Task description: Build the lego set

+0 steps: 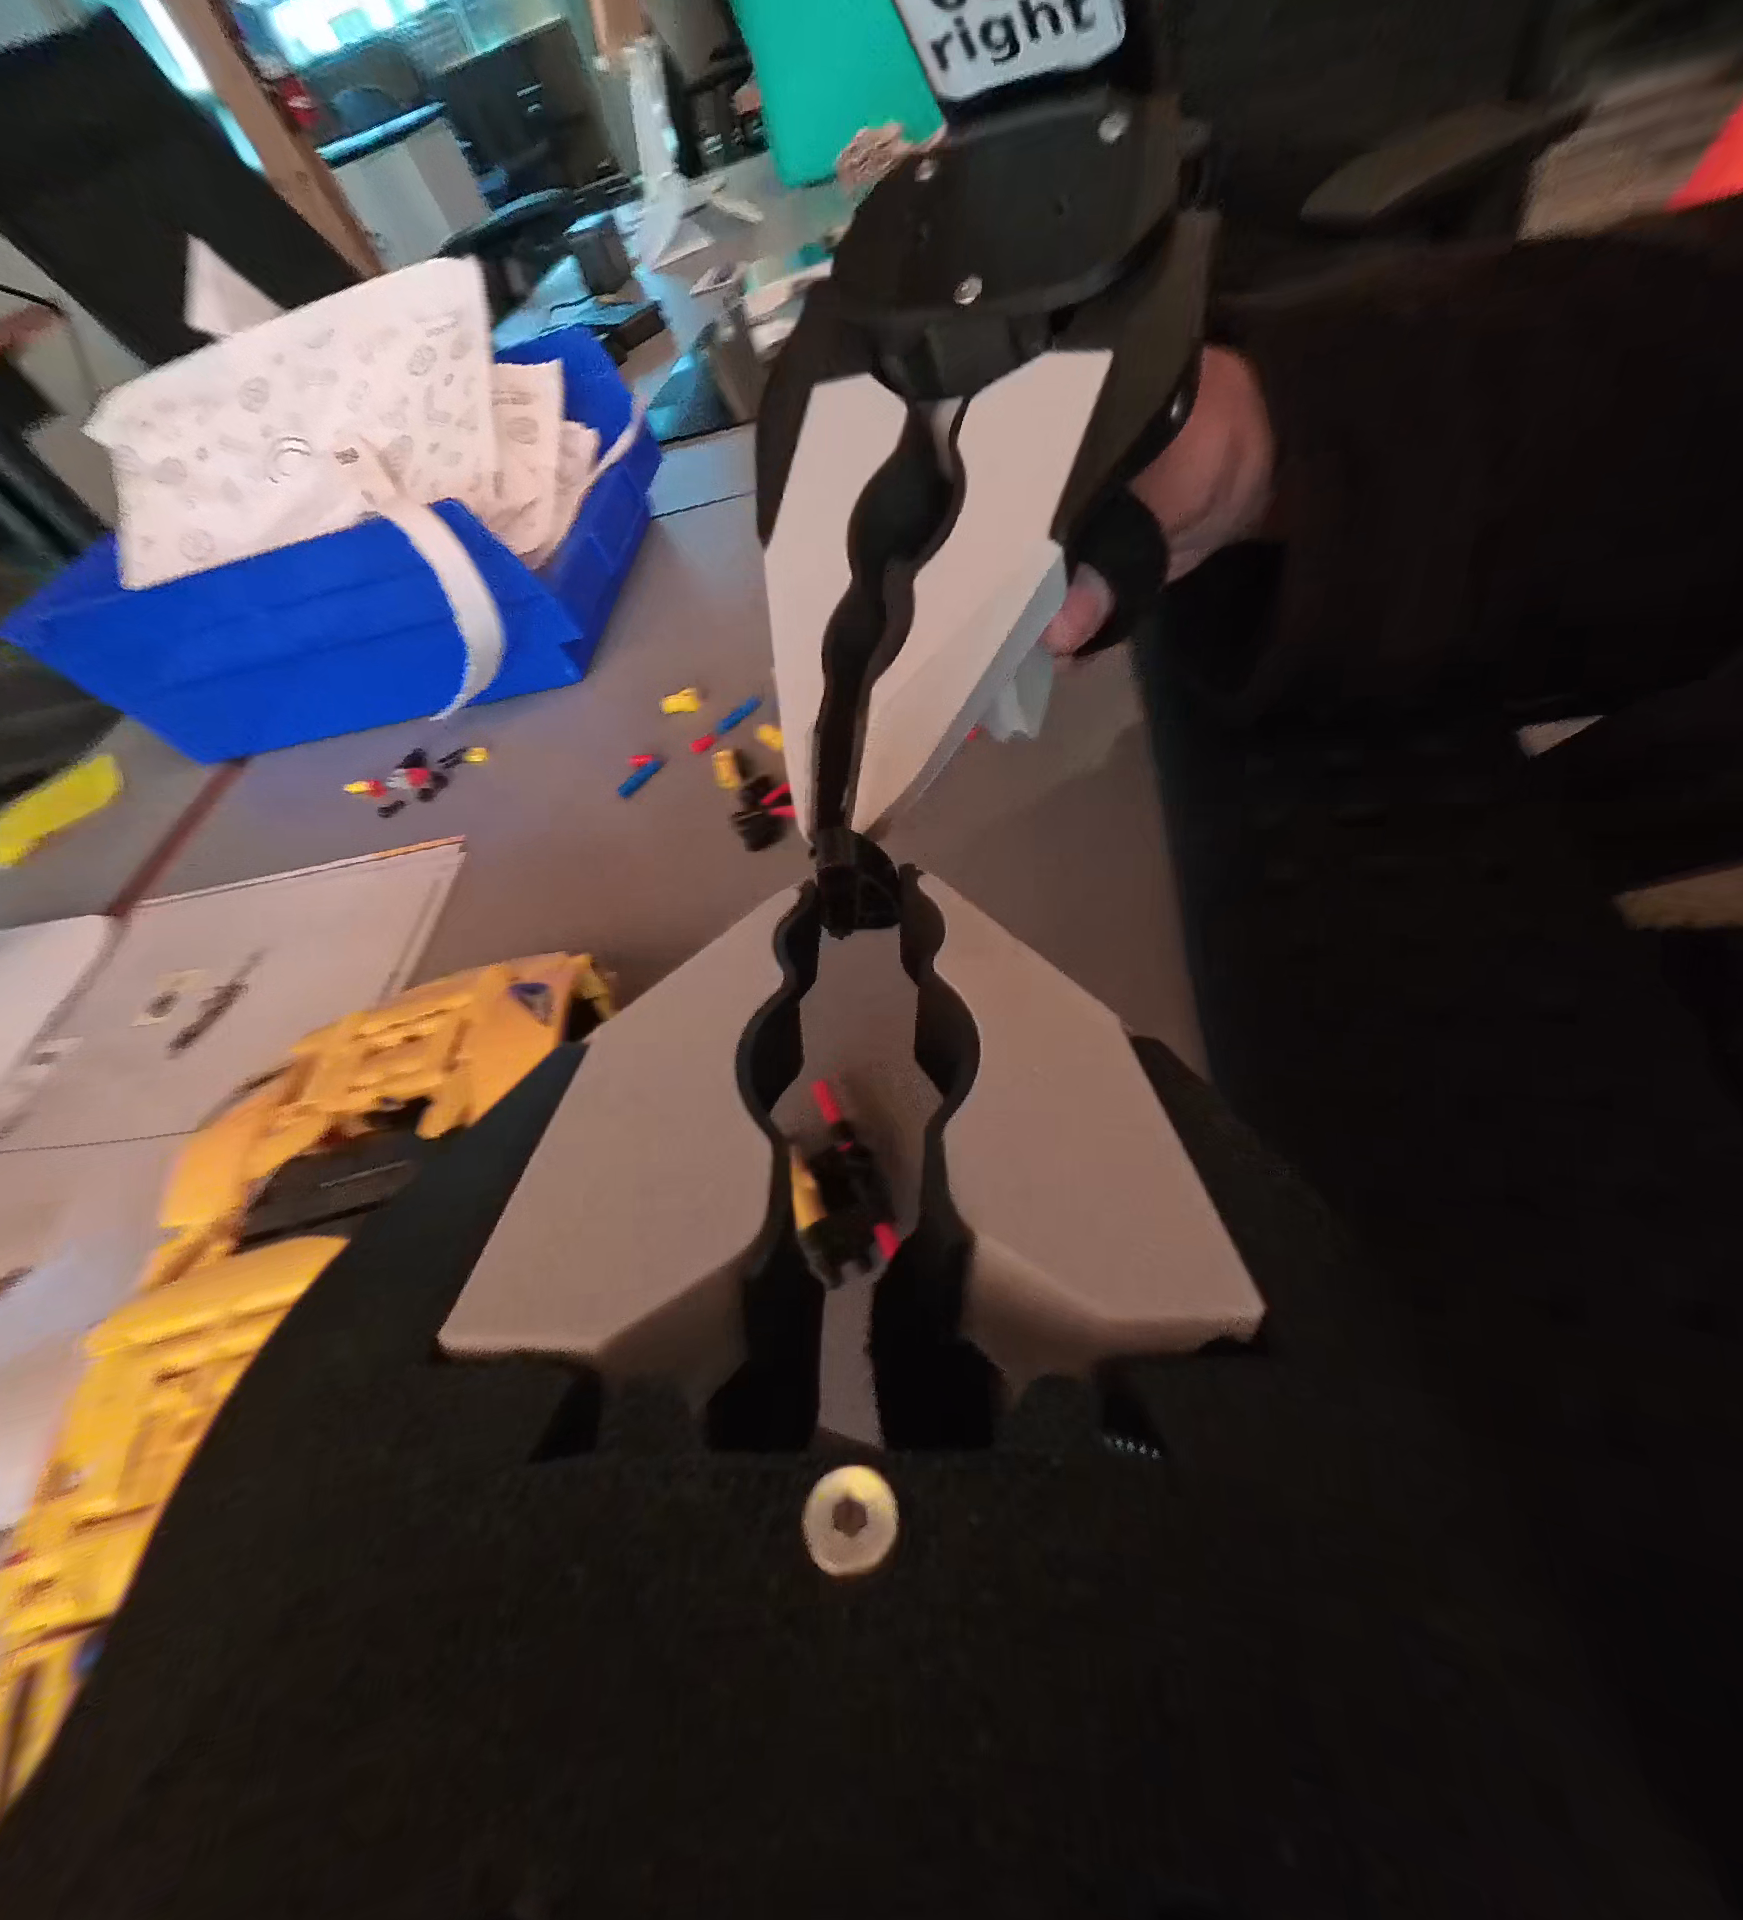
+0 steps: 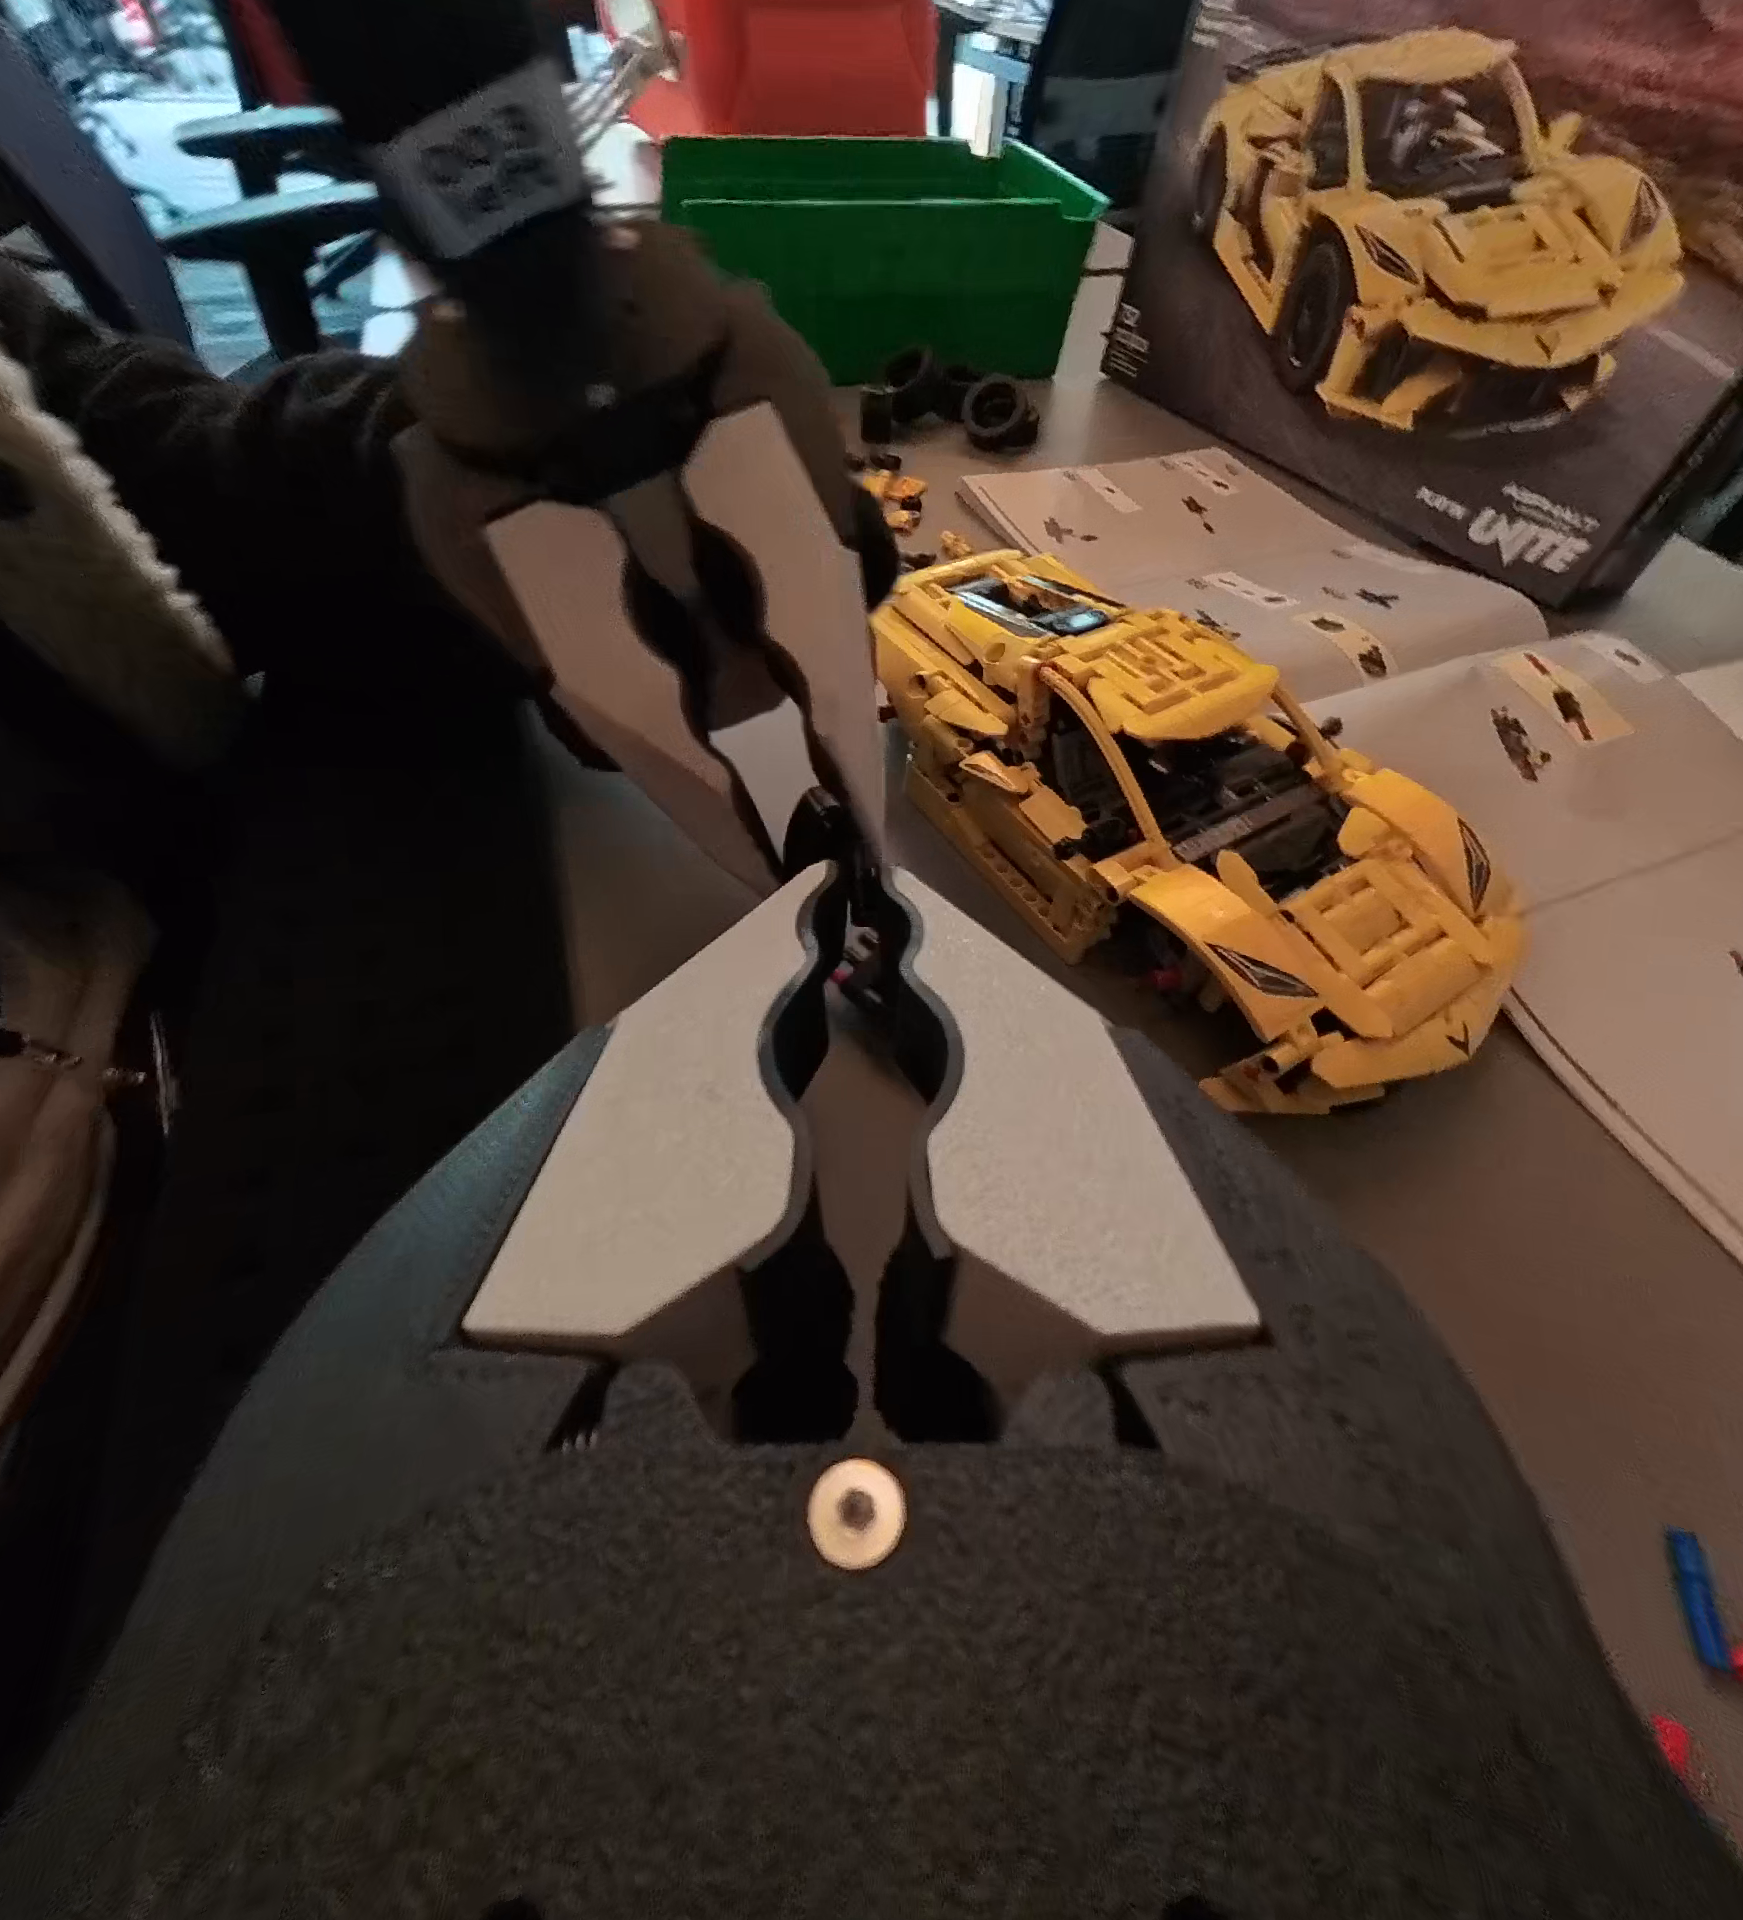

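My left claw [image 1: 854,896]: closed on a small black lego piece [image 1: 854,891], pinched at the very fingertips above the table [image 1: 555,852].
My right claw [image 2: 862,914]: also clamped on that black lego piece [image 2: 862,935]; my two claws meet tip to tip, both gripping it from opposite sides.
Black lego piece: small, dark and knobbly, with a round ring-like end on one side; a speck of pink or red shows low on it in the right wrist view. Finer detail is too blurred to tell.
Second small assembly [image 1: 841,1184]: black with red pins and a yellow bit, lying on the table, seen through the gap between my left fingers.
Yellow lego car [image 2: 1189,821]: mostly built, low and wedge-shaped, with yellow panels, a black interior and dark headlight slits; it sits on the table just beside the claws, partly on the open instruction booklet [image 2: 1625,790].
Loose pieces [image 1: 701,727]: small blue, red, yellow and black parts scattered on the table beyond my left claw.
Black tyres [image 2: 960,400]: clustered in front of the green bin [image 2: 877,270].
Set box [image 2: 1449,281]: stands behind the booklet and shows the finished yellow car.
Blue bin [image 1: 327,623]: at the far left, holding white printed bags [image 1: 306,416].
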Available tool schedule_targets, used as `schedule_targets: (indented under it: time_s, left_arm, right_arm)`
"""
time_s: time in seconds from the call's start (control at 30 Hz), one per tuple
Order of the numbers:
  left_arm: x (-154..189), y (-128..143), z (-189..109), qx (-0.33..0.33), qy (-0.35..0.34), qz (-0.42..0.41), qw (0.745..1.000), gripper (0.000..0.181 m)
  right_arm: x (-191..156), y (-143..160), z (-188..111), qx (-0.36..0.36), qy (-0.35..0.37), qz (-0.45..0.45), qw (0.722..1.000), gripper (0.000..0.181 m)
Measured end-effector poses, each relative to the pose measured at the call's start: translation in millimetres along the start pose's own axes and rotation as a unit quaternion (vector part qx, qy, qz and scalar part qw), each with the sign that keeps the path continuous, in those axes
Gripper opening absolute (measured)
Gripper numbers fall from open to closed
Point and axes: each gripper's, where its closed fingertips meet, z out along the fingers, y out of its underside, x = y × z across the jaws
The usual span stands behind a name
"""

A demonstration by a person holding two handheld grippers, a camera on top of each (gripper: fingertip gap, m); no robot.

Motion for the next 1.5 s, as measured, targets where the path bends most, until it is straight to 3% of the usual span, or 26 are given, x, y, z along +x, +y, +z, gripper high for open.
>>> schedule_targets:
  time_s: [0.13, 0.33, 0.5, 0.67, 0.9, 1.07, 1.2, 1.37, 1.5]
  left_arm:
    - [2, -8, -9, 0.04, 0.043, -0.05, 0.997, 0.015]
    - [8, -5, -5, 0.028, 0.036, -0.007, 0.999, 0.015]
    - [11, -1, -1, 0.014, 0.032, 0.006, 0.999, 0.015]
    - [13, 12, 6, -0.038, -0.004, 0.084, 0.996, 0.014]
    - [15, 22, 12, -0.087, -0.032, 0.147, 0.985, 0.014]
    - [13, 13, 9, -0.055, -0.024, 0.094, 0.994, 0.013]
    - [17, 17, 12, -0.062, -0.01, 0.085, 0.994, 0.013]
    - [20, 27, 17, -0.092, -0.012, 0.112, 0.989, 0.013]
    - [19, 24, 16, -0.082, -0.009, 0.096, 0.992, 0.012]
  right_arm:
    - [-11, -8, -5, -0.033, -0.022, -0.077, 0.996, 0.004]
    - [-11, -3, -3, -0.145, -0.017, -0.146, 0.978, 0.004]
    - [-13, 2, -4, -0.182, -0.028, -0.157, 0.97, 0.004]
    - [-12, 15, -1, -0.24, -0.023, -0.157, 0.958, 0.004]
    - [-13, 25, 2, -0.243, -0.029, -0.14, 0.96, 0.004]
    - [-11, 16, -1, -0.194, -0.016, -0.121, 0.973, 0.004]
    - [-15, 19, 2, -0.192, -0.01, -0.156, 0.969, 0.004]
    - [-17, 30, 6, -0.263, 0.003, -0.242, 0.934, 0.004]
    - [-16, 29, 5, -0.268, -0.019, -0.186, 0.945, 0.004]
